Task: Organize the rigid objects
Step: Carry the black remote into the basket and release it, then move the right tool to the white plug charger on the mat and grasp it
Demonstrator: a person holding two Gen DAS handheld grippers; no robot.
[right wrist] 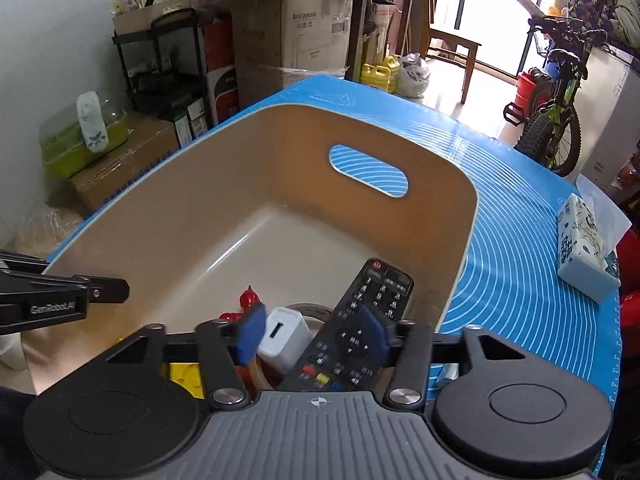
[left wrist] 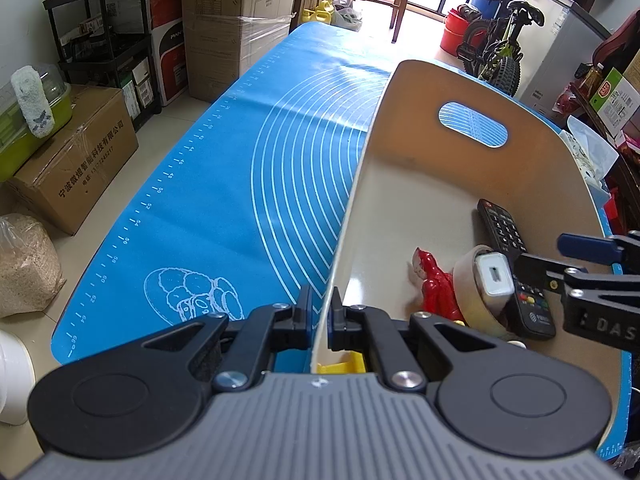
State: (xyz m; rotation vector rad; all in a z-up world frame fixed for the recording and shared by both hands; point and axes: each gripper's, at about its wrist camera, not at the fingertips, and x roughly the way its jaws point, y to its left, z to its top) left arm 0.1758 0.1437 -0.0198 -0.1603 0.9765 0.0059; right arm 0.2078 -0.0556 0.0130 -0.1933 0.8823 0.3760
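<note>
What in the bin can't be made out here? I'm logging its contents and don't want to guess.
- Yellow item: left wrist view, mostly behind the left claw; right wrist view, behind the right claw.
- Tape roll: partly covered by the white charger.
- Remote: lower end hidden by the claw body, right wrist view.
- Red figurine: its details are too small.
</note>
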